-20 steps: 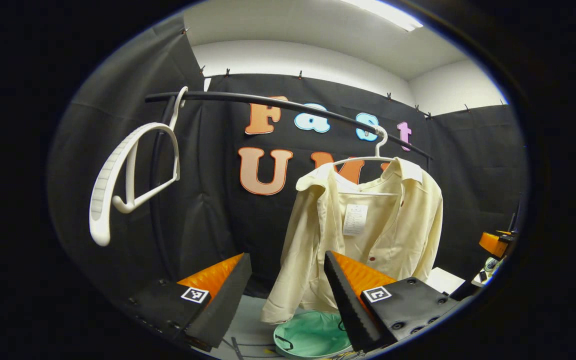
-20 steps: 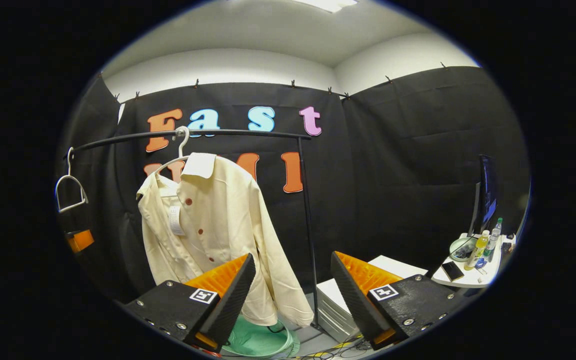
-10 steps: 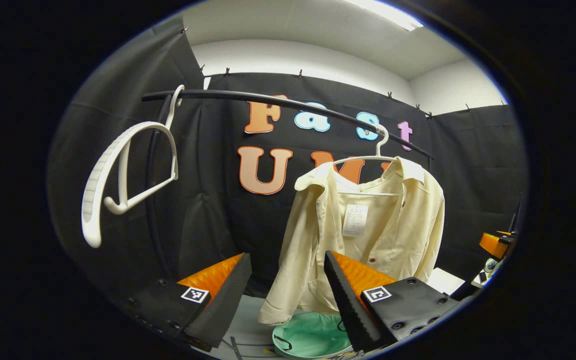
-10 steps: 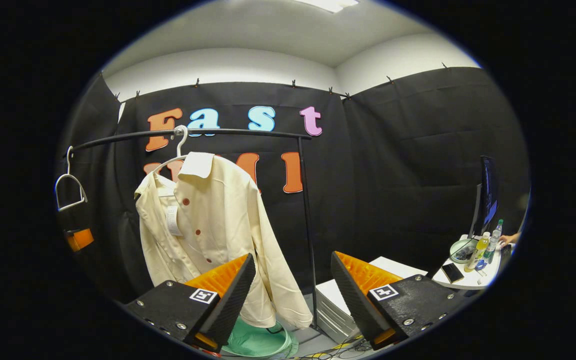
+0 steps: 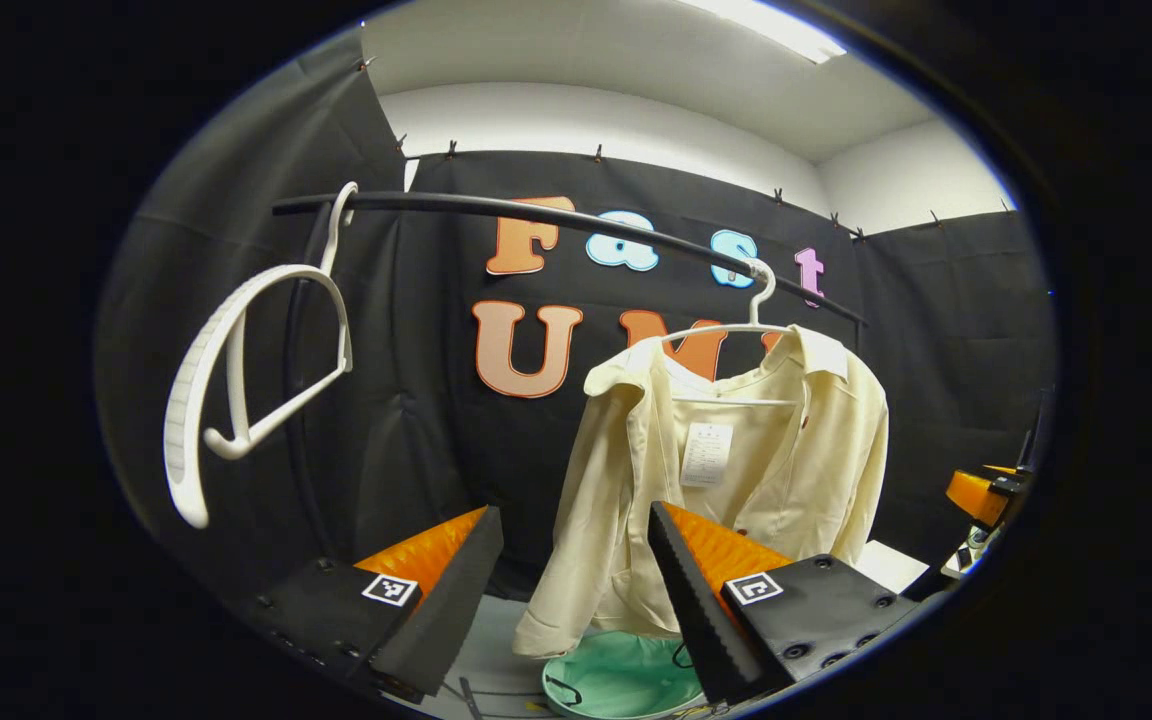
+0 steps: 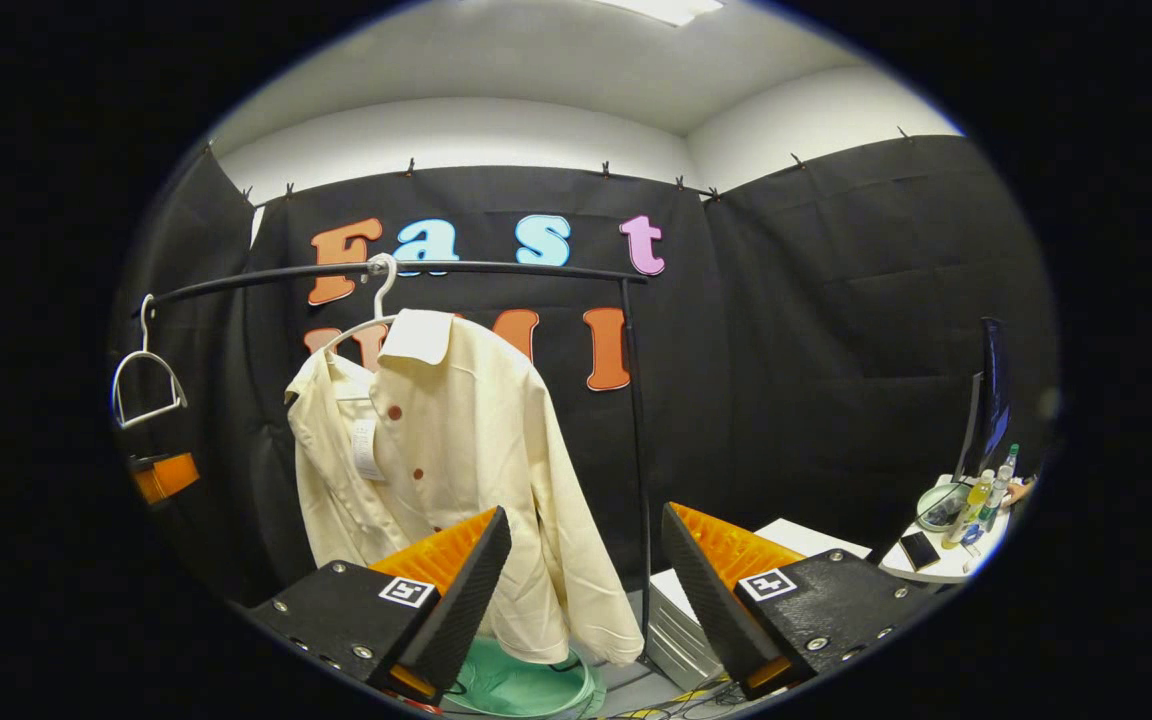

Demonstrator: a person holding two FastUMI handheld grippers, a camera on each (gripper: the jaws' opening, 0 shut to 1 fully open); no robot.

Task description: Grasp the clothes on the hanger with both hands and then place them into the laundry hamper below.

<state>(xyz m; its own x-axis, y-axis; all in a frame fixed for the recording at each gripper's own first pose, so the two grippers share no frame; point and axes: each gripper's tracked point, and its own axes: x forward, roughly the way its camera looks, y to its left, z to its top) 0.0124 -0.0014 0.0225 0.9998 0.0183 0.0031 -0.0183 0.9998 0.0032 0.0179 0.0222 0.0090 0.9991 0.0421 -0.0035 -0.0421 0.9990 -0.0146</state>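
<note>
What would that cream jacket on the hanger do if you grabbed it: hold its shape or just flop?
Most likely flop: the cream jacket hangs in soft folds, its sleeve drooping toward the green hamper. It looks thin, so probably light. Lifted off its white hanger, it would likely sag between the two grip points, and the hanger might swing on the rail.

Matt cream cloth shirt (image 5: 736, 470) on a smooth white plastic hanger (image 5: 758, 300); dark matt metal rail (image 6: 496, 268); soft green fabric hamper (image 5: 626, 680).
</note>
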